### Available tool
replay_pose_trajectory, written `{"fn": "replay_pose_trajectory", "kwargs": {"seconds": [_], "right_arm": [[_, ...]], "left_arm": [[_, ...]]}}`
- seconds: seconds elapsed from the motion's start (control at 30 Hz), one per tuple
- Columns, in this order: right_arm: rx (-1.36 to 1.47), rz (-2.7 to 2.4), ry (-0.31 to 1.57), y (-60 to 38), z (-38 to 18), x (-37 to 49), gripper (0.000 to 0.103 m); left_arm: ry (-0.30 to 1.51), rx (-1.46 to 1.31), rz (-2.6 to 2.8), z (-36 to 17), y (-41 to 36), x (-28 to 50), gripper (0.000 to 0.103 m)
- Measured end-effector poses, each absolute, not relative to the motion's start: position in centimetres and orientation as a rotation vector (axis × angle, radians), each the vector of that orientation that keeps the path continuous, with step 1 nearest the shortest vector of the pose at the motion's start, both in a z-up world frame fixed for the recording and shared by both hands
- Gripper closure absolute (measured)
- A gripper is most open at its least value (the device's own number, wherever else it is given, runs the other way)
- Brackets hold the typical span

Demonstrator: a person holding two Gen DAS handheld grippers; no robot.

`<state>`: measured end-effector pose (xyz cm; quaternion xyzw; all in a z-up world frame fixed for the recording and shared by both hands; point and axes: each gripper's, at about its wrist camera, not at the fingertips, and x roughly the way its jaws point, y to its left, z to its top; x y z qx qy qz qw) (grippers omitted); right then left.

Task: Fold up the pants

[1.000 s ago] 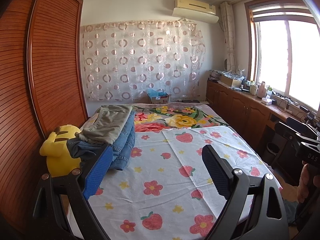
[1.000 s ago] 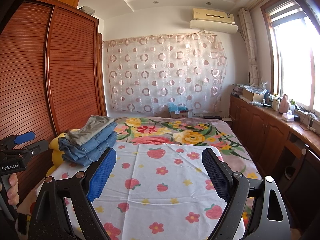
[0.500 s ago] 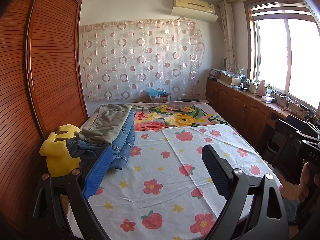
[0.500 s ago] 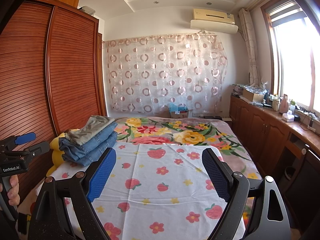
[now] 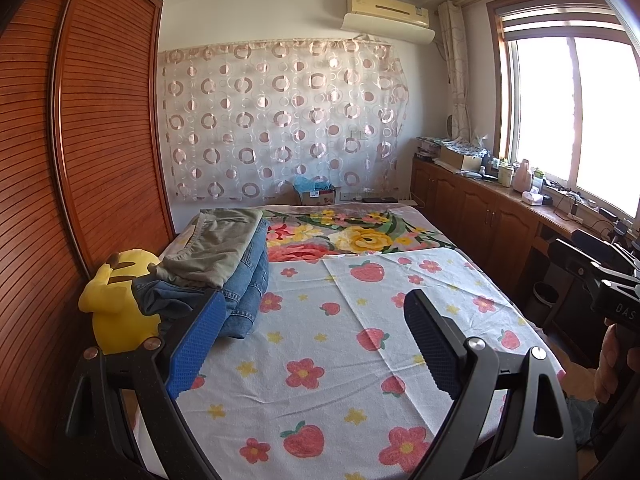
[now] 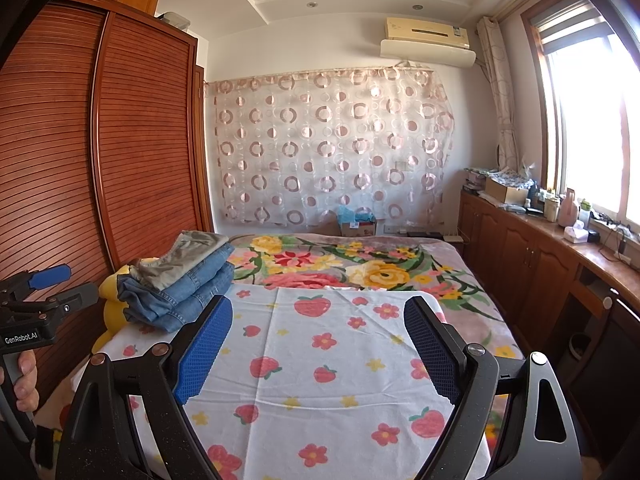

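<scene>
Both tongs are matte black frames with triangular cut-outs and round silver screws at the pivots. The left tongs (image 5: 314, 344) carry one bright blue textured pad and one dark navy pad, as do the right tongs (image 6: 318, 350). White lettering "GenRobot.AI" marks the left tongs' body at nine o'clock in the right wrist view.

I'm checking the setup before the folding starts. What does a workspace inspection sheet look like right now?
Surface: bed under a strawberry-print sheet, its middle bare; floral blanket at the far end.
Job's things: folded stack at the bed's left edge, khaki pants on top of blue jeans.
Clutter: yellow plush toy beside the stack; cardboard box beyond the bed.
Grippers: left gripper and right gripper both open, holding nothing.
Cables: wires on the window counter.
Surroundings: slatted wardrobe left, circle-patterned curtain, air conditioner, window right.
</scene>
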<state>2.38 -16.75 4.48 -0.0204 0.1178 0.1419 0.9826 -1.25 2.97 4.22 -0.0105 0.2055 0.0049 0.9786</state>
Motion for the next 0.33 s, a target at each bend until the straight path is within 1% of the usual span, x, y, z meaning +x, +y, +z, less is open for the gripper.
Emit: {"fn": "replay_pose_trajectory", "kwargs": {"seconds": [0.33], "right_arm": [[-0.042, 0.285, 0.235, -16.70, 4.41, 2.34, 0.014]], "left_arm": [[0.415, -0.020, 0.009, 4.23, 2.94, -1.23, 0.012]]}}
